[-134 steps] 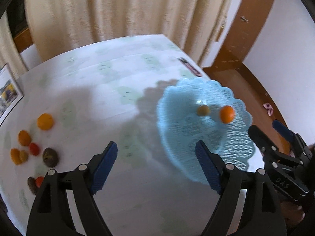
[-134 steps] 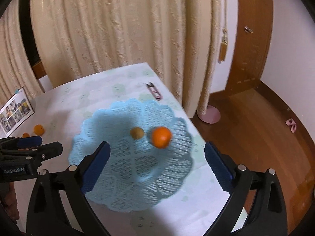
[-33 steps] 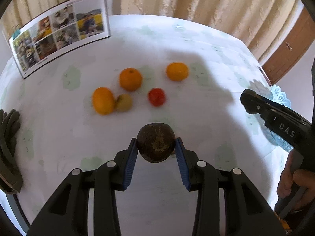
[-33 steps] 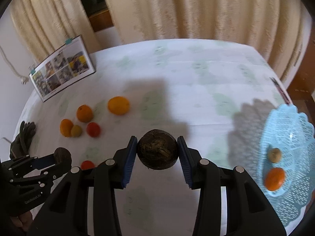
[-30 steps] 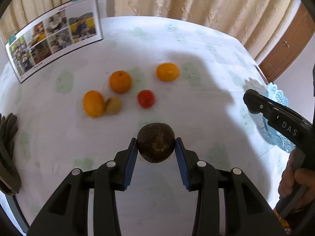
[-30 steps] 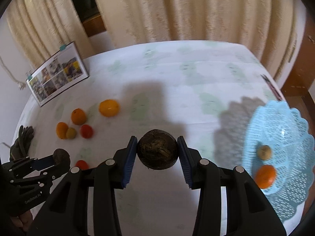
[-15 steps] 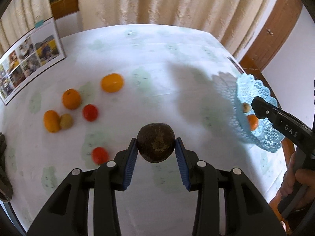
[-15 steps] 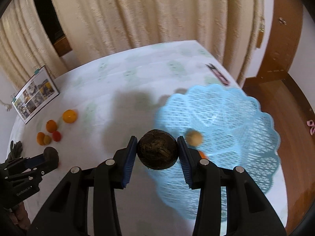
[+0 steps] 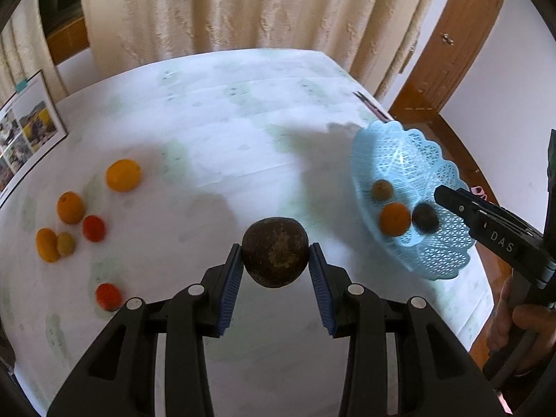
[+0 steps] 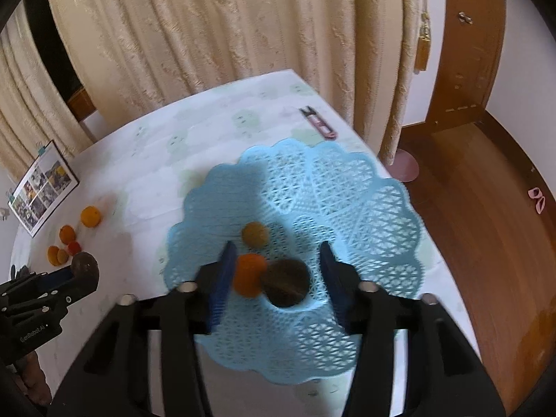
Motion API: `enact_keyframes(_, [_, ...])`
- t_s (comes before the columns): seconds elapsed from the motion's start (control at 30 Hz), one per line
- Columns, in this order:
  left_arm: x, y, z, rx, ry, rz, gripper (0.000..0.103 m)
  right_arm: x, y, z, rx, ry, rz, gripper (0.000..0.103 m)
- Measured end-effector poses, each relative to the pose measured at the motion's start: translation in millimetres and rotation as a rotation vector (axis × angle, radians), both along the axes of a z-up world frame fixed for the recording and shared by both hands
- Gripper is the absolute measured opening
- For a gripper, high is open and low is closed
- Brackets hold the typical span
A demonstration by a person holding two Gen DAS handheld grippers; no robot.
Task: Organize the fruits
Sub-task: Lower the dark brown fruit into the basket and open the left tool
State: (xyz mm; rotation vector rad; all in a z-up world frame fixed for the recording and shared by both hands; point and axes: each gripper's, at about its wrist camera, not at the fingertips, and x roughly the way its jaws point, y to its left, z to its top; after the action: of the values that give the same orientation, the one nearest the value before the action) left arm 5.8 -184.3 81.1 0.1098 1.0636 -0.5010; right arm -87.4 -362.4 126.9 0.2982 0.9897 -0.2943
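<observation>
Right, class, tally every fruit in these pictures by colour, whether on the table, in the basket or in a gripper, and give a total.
orange fruits: 4
red fruits: 2
dark brown fruits: 2
olive-brown fruits: 2
Total: 10

Table (image 9: 243,146): loose fruits (image 9: 123,174), basket (image 9: 441,260), photo sheet (image 9: 27,139).

curtain (image 10: 215,27) top | photo sheet (image 10: 43,187) left edge | pink clippers (image 10: 319,121) upper centre | wooden door (image 10: 469,34) upper right | pink item on floor (image 10: 538,198) right
</observation>
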Motion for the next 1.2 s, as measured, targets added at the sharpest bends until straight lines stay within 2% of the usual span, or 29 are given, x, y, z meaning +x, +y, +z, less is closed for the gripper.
enact_keyframes(0.4, [-3.1, -53.0, 3.5, -0.022, 0.0, -0.093, 0.039, -24.3, -34.7, 1.7, -0.009, -0.012, -0.082, 0.062])
enact_keyframes(0.87, [-11.7, -102.9, 5.3, -0.05, 0.014, -0.187, 0.04, -43.6, -47.7, 1.7, -0.012, -0.016, -0.137, 0.062])
enact_keyframes(0.93, [-12.3, -105.3, 6.5, -0.062, 0.019, -0.191, 0.05, -44.6, -48.3, 0.6, -0.012, -0.013, -0.141, 0.063])
enact_keyframes(0.97, [-12.5, -105.1, 7.7, -0.069, 0.018, -0.187, 0.066, -45.3, -49.1, 0.4, -0.011, -0.014, -0.143, 0.068])
enact_keyframes(1.0, [-12.4, -103.8, 8.5, -0.071, 0.012, -0.178, 0.077, -46.0, -49.3, 0.7, -0.013, -0.017, -0.146, 0.072])
enact_keyframes(1.2, [-3.3, -84.4, 4.4, -0.044, 0.025, -0.089, 0.08, -39.3, -44.4, 1.7, -0.008, -0.032, -0.133, 0.073])
